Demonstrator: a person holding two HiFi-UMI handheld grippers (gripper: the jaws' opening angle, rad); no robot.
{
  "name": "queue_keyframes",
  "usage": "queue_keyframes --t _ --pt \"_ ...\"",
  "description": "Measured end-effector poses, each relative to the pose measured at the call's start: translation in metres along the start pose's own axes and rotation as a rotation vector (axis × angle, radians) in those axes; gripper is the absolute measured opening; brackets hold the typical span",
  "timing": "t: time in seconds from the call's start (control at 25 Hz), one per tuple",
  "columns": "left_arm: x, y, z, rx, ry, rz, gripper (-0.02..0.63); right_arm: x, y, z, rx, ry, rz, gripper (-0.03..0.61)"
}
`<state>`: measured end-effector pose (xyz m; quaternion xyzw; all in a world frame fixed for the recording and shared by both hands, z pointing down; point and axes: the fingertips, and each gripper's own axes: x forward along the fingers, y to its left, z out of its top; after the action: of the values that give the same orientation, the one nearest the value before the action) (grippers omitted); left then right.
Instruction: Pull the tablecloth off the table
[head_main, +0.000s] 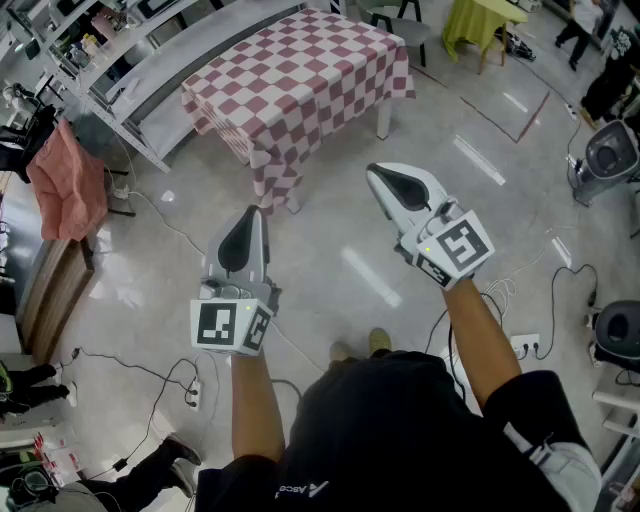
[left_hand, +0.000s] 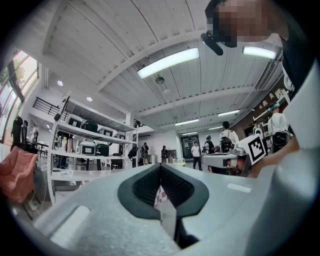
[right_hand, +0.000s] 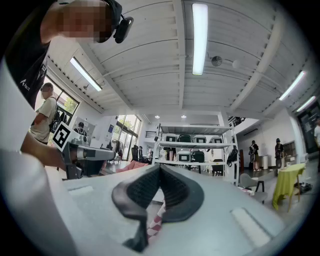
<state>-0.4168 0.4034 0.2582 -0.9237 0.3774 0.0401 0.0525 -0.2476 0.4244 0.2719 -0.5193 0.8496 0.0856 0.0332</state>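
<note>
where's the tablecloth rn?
Head view, top centre: the checked tablecloth is draped over the table, next to the white shelving on its left. It lies ahead of the left tool and right tool, touching neither.

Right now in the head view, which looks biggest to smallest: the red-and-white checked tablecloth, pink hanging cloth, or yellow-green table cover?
1. Red-and-white checked tablecloth
2. Pink hanging cloth
3. Yellow-green table cover: farther off and cut by the edge, so unsure.
</note>
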Motion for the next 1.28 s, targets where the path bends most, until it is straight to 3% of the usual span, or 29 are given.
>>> queue_keyframes --t 0.48,0.88,1.12,1.28 --pt "0.033 -0.011 -0.004 -0.008 0.011 0.025 0.011 -0.013 -0.039 0.001 0.012 -0.027 -0.031 0.002" --pt "0.088 -0.029 -0.012 0.024 0.015 0.051 0.011 -0.021 -0.089 -0.013 -0.006 -0.023 0.003 0.002" --pt "0.158 -0.002 -0.014 0.015 0.02 0.076 0.011 0.025 -0.146 -0.016 -0.019 -0.019 0.026 0.002" --pt "0.179 0.008 -0.03 0.014 0.015 0.082 0.011 0.042 -0.159 -0.035 -0.027 -0.011 0.037 0.002"
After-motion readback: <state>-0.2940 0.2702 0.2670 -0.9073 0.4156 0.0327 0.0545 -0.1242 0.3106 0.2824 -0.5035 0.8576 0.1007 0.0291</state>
